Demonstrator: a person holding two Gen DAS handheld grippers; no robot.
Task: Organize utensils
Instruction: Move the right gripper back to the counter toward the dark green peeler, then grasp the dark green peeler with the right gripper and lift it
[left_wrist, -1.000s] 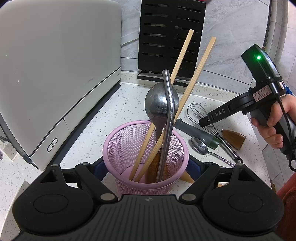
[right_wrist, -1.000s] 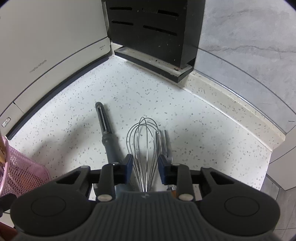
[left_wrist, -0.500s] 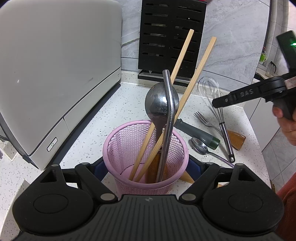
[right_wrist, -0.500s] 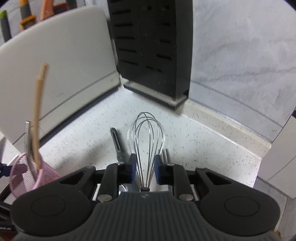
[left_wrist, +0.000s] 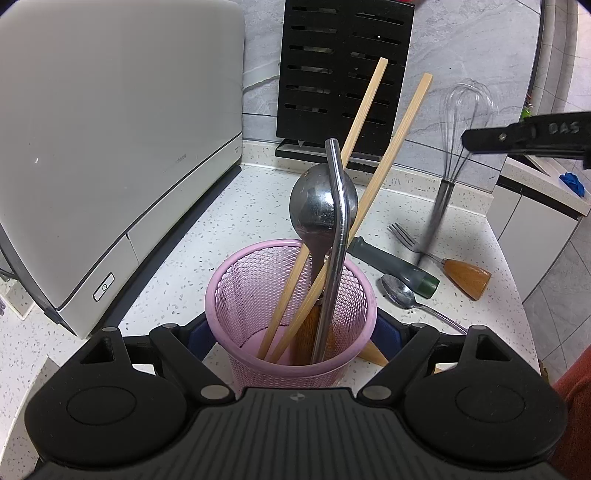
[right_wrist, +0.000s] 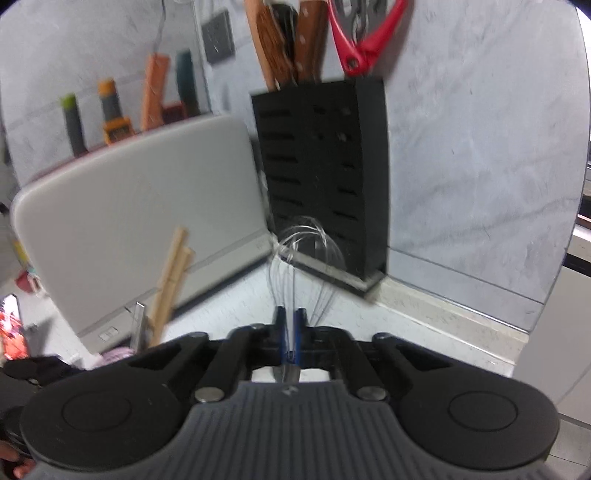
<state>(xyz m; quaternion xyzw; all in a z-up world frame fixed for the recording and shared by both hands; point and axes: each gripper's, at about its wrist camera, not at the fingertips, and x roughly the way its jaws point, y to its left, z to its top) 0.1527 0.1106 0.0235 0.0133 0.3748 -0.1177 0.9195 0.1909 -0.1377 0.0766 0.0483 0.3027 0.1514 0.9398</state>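
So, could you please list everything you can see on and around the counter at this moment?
mesh cup: one, pink, on the counter between the left gripper's fingers
chopsticks: two, light wood, standing in the cup
ladle: one, steel, in the cup
bent straw: one, steel, in the cup
whisk: one, wire, lifted off the counter
peeler: one, grey and green, lying right of the cup
fork: one, steel with wooden handle, on the counter
spoon: one, steel, on the counter
knife block: one, black, against the wall
appliance: one, white-grey, left
counter: one, speckled white
left gripper: black, around the cup
right gripper: black, shut on the whisk
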